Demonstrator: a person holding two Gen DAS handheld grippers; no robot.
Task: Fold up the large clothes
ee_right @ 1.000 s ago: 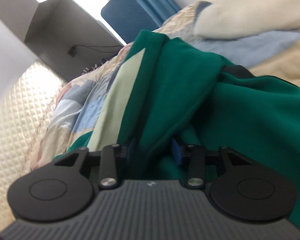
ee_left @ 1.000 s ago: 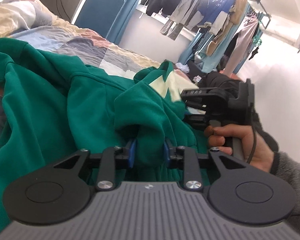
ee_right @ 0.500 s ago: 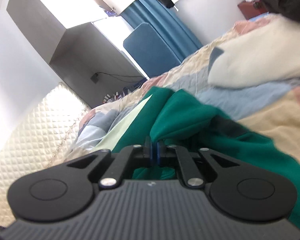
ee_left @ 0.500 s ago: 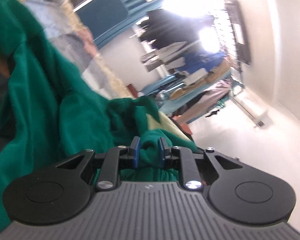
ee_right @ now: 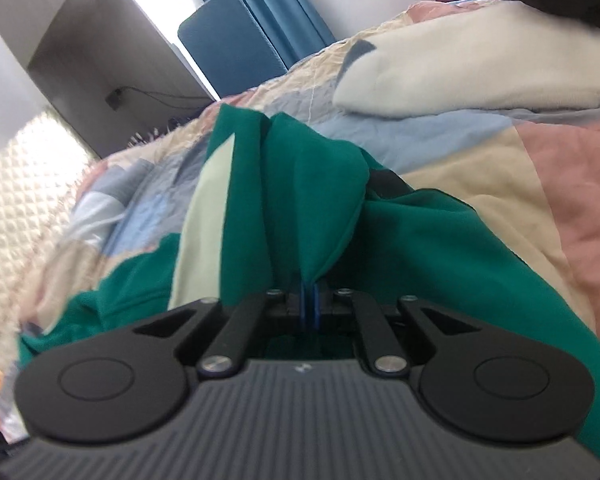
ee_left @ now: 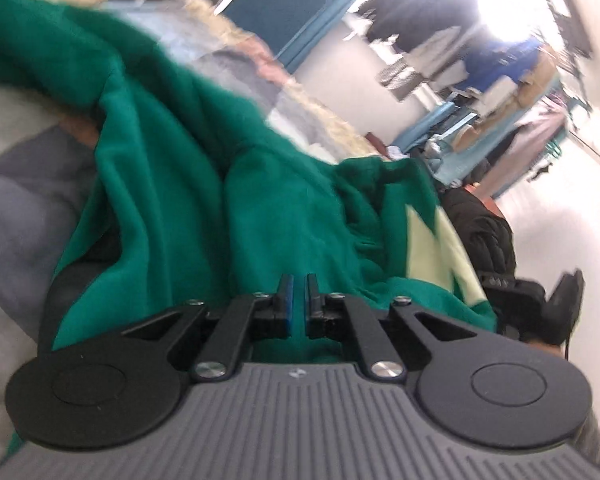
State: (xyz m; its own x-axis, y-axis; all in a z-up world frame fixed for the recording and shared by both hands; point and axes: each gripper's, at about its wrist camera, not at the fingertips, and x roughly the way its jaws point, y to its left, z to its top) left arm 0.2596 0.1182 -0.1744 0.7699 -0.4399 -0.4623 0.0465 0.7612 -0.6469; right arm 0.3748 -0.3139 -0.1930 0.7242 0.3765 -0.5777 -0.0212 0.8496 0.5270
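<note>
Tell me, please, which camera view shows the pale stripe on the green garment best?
The right wrist view: there the pale stripe runs long and fairly sharp down the green garment, left of the right gripper. The left wrist view is blurred and shows only a short, jagged pale patch at the garment's right edge.

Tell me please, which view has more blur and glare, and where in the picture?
Left wrist view: more motion blur, smearing the quilt and hanging clothes, and the window glare at upper right washes out detail. Right wrist view: sharper, green garment folds clear, only mild brightness at upper left; both bend edges, fisheye.
</note>
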